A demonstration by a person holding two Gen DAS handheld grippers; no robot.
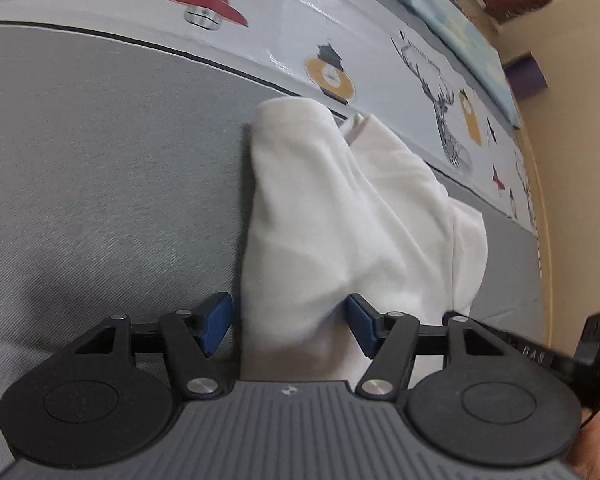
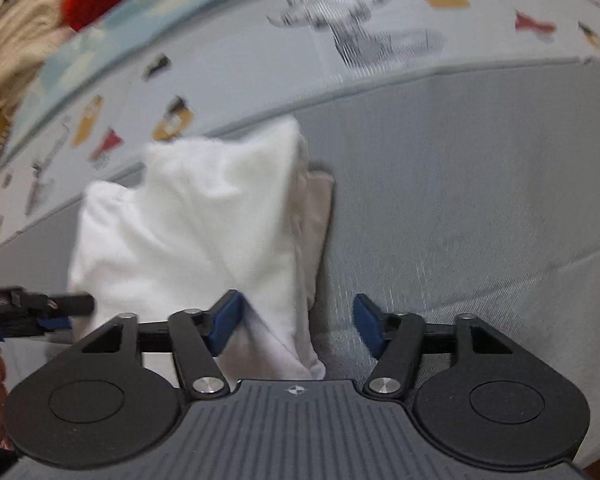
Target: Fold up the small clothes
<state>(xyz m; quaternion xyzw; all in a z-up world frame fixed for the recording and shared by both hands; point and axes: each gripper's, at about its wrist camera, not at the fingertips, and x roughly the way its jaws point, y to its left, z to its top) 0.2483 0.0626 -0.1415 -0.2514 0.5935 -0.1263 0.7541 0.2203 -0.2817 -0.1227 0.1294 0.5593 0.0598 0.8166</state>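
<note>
Black tongs [image 1: 290, 328] with blue pads [image 1: 216, 326], silver screws, ribbed grey body.

A grey woven mattress [image 1: 112, 168] is seen filling the left and centre of the left wrist view and the right half of the right wrist view. A folded white garment [image 1: 332, 216] is laid directly on it, at frame centre in both views. Along the upper part of each frame the mattress is bordered by a pale printed sheet [image 1: 284, 40], on which lamps and a deer are drawn.
</note>
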